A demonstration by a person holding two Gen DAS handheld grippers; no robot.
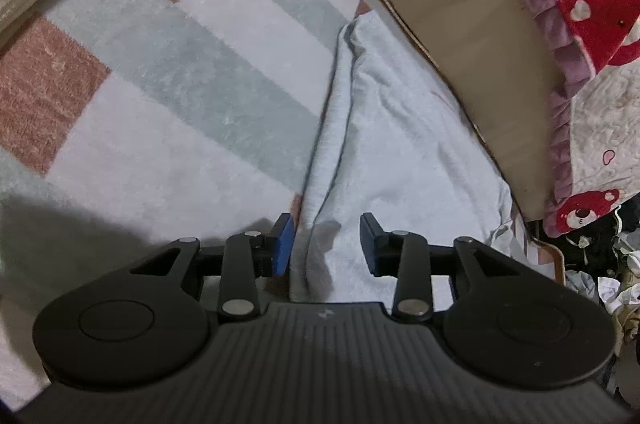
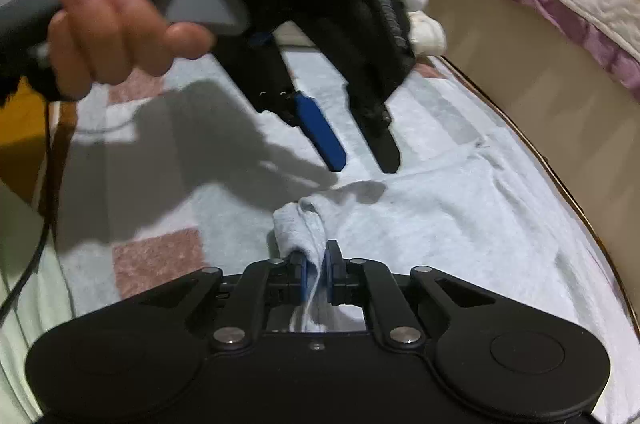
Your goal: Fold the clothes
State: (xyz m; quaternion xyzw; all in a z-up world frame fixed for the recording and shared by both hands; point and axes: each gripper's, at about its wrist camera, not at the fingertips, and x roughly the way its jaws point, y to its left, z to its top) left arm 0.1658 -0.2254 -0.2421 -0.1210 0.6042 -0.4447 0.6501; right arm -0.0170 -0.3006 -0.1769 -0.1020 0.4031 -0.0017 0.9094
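A pale blue garment [image 1: 400, 144] lies on a checked blanket [image 1: 180, 72], with a long fold running toward the camera. My left gripper [image 1: 328, 244] hovers over that fold with its jaws apart; the cloth runs between the blue pads [image 1: 284, 240] without being pinched. In the right wrist view the same garment [image 2: 460, 224] spreads to the right, and my right gripper [image 2: 316, 278] is shut on a bunched fold of it [image 2: 304, 224]. The left gripper [image 2: 360, 160] hangs just beyond, held by a person's hand [image 2: 116, 20], fingers apart above the cloth.
A beige bed frame [image 1: 460, 24] curves along the right side, topped by a quilted cover with red bears [image 1: 592, 16]. Crumpled clothes [image 1: 616, 264] lie on the floor at far right. A cable [image 2: 28, 264] trails down the left edge.
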